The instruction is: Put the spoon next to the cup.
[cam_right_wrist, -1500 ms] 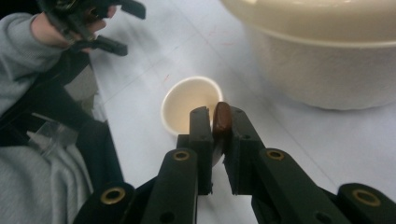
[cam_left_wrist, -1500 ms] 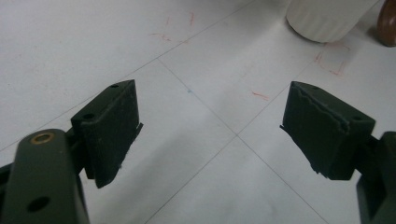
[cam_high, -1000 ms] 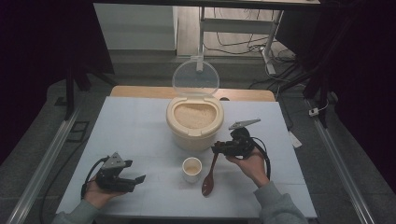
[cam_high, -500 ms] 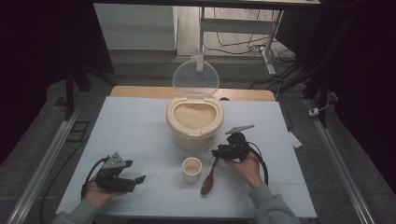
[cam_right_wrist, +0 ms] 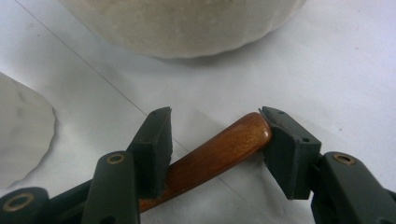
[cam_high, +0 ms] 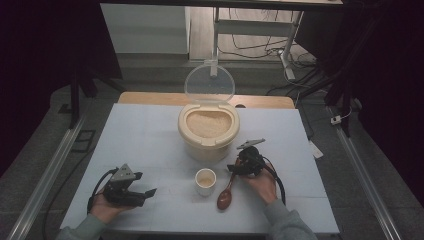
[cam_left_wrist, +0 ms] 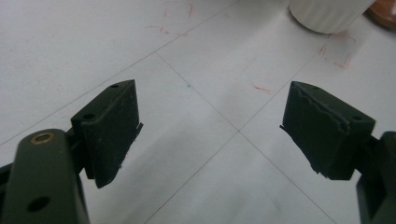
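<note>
A brown wooden spoon (cam_high: 226,192) lies on the white table (cam_high: 150,135), bowl end toward me, beside a small white cup (cam_high: 205,181). My right gripper (cam_high: 239,167) is at the spoon's handle end. In the right gripper view the jaws of the right gripper (cam_right_wrist: 217,140) stand apart around the handle (cam_right_wrist: 205,156), which lies slantwise between them with its tip against the right-hand jaw. The left gripper (cam_high: 146,193) rests open at the front left; in its own view the left gripper (cam_left_wrist: 210,126) has bare table between its jaws.
A cream tub of rice (cam_high: 207,125) with its clear lid (cam_high: 209,82) raised stands mid-table, just beyond the spoon; its wall (cam_right_wrist: 187,23) is close ahead of the right gripper. The cup (cam_left_wrist: 327,14) is ahead of the left gripper. Dark floor and rails flank the table.
The right hand has sunk slightly toward the table's front with the spoon handle. The left hand has not moved.
</note>
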The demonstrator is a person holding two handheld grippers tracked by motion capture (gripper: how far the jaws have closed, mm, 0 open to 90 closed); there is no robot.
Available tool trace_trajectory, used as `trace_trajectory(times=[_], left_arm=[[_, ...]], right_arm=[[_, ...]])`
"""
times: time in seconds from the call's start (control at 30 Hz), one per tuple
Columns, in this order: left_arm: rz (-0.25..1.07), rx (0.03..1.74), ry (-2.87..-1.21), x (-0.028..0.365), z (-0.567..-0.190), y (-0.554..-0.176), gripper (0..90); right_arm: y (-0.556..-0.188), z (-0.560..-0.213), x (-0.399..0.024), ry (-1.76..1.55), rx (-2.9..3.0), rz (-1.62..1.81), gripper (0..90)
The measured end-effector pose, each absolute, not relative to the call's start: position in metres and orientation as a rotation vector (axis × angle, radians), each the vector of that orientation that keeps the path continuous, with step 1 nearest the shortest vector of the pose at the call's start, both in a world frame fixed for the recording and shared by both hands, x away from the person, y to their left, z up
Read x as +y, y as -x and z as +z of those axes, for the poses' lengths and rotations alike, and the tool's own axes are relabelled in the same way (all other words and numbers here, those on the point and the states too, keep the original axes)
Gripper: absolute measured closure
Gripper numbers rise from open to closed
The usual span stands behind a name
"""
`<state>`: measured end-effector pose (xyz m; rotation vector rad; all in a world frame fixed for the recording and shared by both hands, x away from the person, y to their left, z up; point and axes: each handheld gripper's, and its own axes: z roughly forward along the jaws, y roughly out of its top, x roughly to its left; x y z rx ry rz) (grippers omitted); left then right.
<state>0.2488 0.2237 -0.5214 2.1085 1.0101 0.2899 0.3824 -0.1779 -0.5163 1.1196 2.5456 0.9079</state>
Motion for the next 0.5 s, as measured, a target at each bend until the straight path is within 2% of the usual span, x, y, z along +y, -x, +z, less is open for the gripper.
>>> trace_trajectory(times=[0.23, 0.5], left_arm=[[0.287, 1.007, -2.111, 0.224, -0.522, -0.249, 18.7], [0.289, 1.008, -2.107, 0.224, -0.521, -0.249, 18.6]], right_arm=[[-0.378, -0.509, -0.188, -1.11, 2.457, 0.952, 40.2], [-0.351, -0.491, -0.222, -0.972, 2.44, 1.142, 44.1]])
